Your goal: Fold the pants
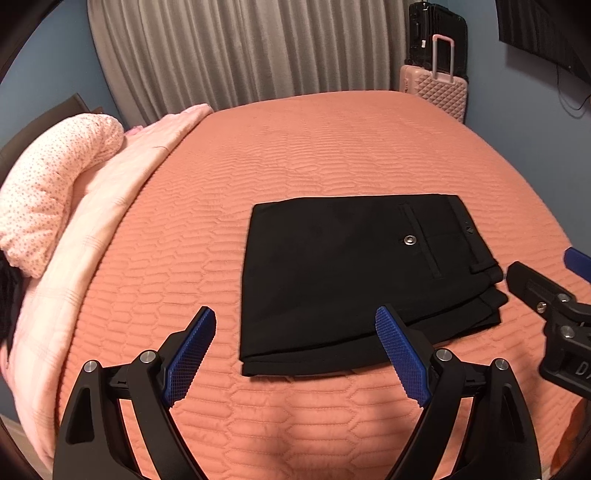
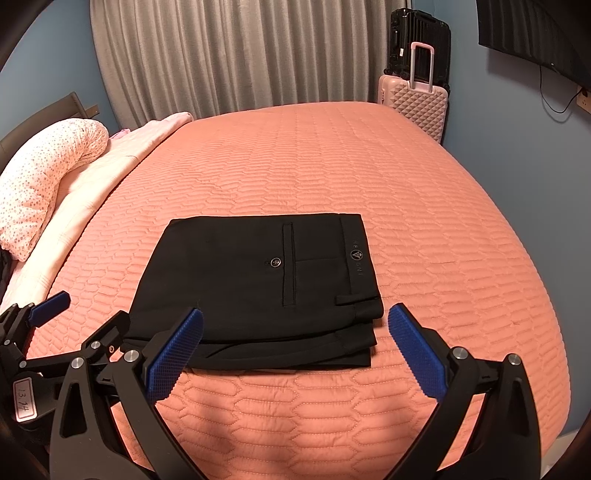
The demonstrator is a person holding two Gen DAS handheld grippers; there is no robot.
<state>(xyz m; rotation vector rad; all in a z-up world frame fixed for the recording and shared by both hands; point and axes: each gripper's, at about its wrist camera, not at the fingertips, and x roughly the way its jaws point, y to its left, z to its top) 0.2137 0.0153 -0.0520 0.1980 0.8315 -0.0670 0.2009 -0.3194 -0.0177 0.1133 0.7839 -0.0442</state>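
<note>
Black pants (image 1: 343,280) lie folded into a compact stacked rectangle on the orange quilted bed (image 1: 295,155), back pocket and button facing up, waistband at the right. They also show in the right wrist view (image 2: 258,284). My left gripper (image 1: 295,350) is open and empty, held just in front of the stack's near left edge. My right gripper (image 2: 295,350) is open and empty, in front of the stack's near right corner. The right gripper also shows at the right edge of the left wrist view (image 1: 535,273). The left gripper shows at the lower left of the right wrist view (image 2: 81,314).
A pink dotted pillow (image 1: 51,184) and a pale pink blanket (image 1: 110,206) lie along the bed's left side. Grey curtains (image 1: 240,51) hang behind. A pink suitcase (image 1: 436,92) and a black one (image 1: 436,33) stand at the far right corner.
</note>
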